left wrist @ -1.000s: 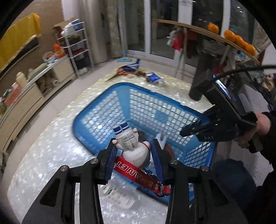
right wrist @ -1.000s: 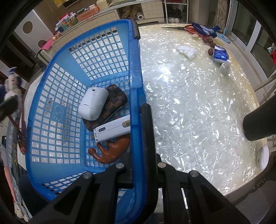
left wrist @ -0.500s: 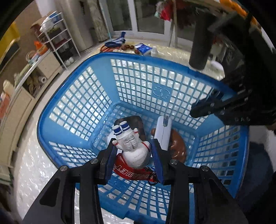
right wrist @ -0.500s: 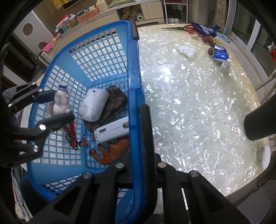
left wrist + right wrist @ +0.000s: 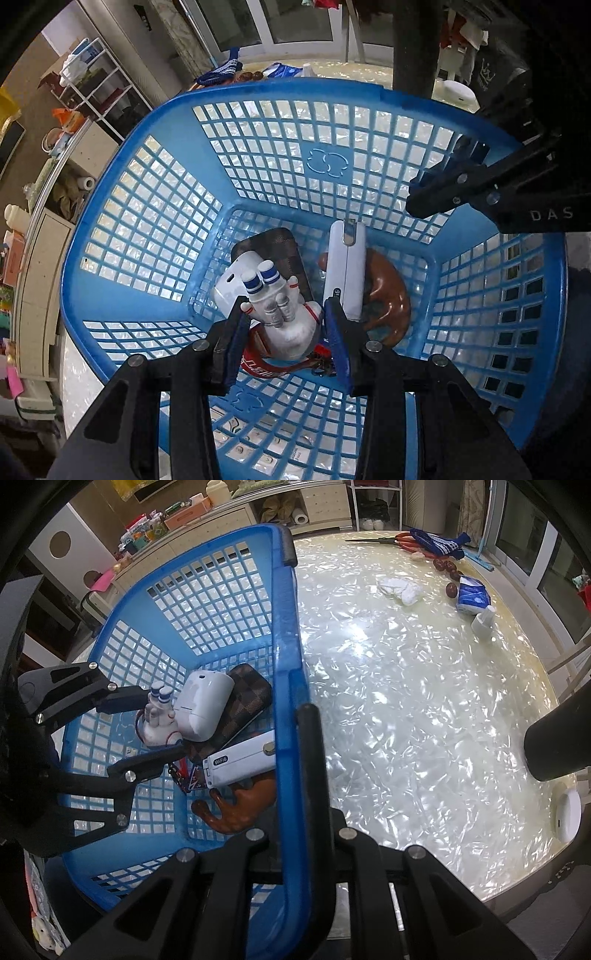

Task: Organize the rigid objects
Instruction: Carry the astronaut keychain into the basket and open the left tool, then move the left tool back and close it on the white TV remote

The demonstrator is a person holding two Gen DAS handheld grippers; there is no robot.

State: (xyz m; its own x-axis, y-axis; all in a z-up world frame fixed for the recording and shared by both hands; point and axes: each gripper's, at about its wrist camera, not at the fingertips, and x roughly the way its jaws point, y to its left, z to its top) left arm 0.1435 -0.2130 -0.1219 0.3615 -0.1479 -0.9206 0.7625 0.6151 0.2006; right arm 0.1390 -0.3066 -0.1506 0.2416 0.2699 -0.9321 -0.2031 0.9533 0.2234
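A: Lowering into the blue basket [image 5: 122,236], the left claw [image 5: 286,334] brackets the astronaut figurine [image 5: 284,314]. Is it gripped?

B: The jaws are opening. The figurine sits between the blue pads [image 5: 338,343], but a sliver of gap shows on each side, so I judge it released or nearly so. It rests low in the basket, against the white case [image 5: 203,710] and the checkered wallet [image 5: 245,698].

A: And the right claw [image 5: 295,738]?

B: Clenched on the basket's near rim, steadying it on the tabletop [image 5: 406,701].

A: How should the figurine handle?

B: Judged from its look: a small hard moulding, light, glossy, hence somewhat slippery. The round helmet offers poor purchase; the torso, where the pads flank it, is the better hold. The thin arms look the most breakable part. Its red lanyard [image 5: 258,363] is soft and trails loose beneath, liable to snag.

A: Orientation?

B: Long axis runs head to feet. In the left wrist view the blue-banded feet point away from the claw, toward the far basket wall, helmet nearest the claw. Alongside lie the white WiFi stick [image 5: 240,766] and the brown wooden piece [image 5: 236,812].
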